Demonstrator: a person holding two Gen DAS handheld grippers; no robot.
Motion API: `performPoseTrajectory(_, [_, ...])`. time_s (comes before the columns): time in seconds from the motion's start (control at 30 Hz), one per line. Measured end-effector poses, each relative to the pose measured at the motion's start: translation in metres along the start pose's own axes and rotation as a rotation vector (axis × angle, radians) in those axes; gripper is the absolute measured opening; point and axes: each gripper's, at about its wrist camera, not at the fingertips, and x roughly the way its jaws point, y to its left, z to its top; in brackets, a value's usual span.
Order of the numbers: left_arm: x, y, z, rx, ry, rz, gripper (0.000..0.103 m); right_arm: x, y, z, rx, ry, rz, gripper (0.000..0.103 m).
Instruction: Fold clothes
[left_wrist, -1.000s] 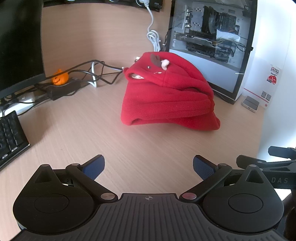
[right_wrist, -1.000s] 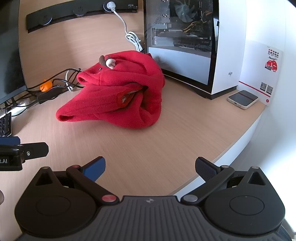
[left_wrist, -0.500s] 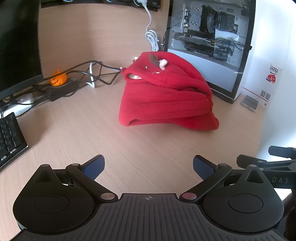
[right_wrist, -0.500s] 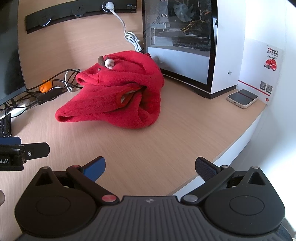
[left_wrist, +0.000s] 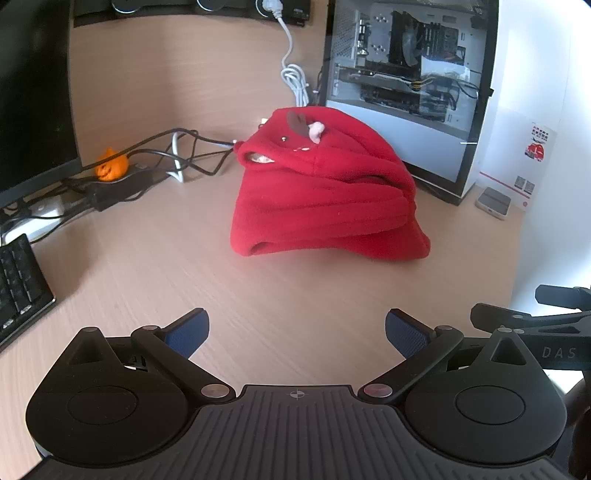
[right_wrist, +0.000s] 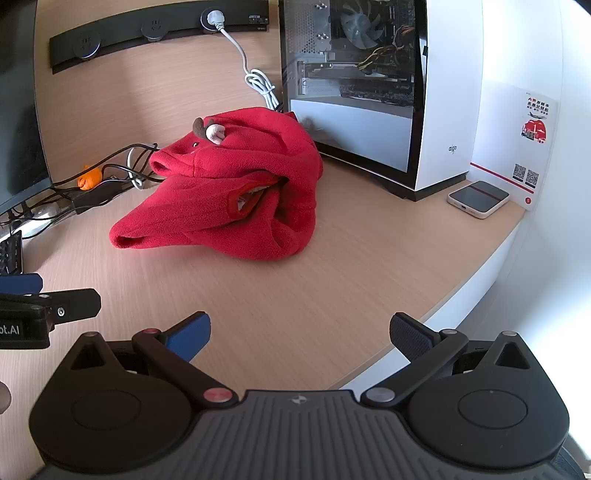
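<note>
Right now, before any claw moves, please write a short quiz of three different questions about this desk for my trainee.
1. True or false: the left claw is shut on the red fleece garment.
2. What lies closest to the desk edge on the right side? A) orange pumpkin figure B) phone C) keyboard
3. Fill in: directly behind the garment stands a glass-sided ____.

Key: 1 false, both the left claw and the right claw are open and apart from the garment. 2 B. 3 computer case.
</note>
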Motion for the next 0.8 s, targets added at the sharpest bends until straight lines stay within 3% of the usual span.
performPoseTrajectory(0.8, [0.0053, 0.0, 0.0045, 0.031, -0.01, 0.015, 0.103, 0.0077, 0.0042, 0.0028, -0.011, 0.021, 0.003, 0.103])
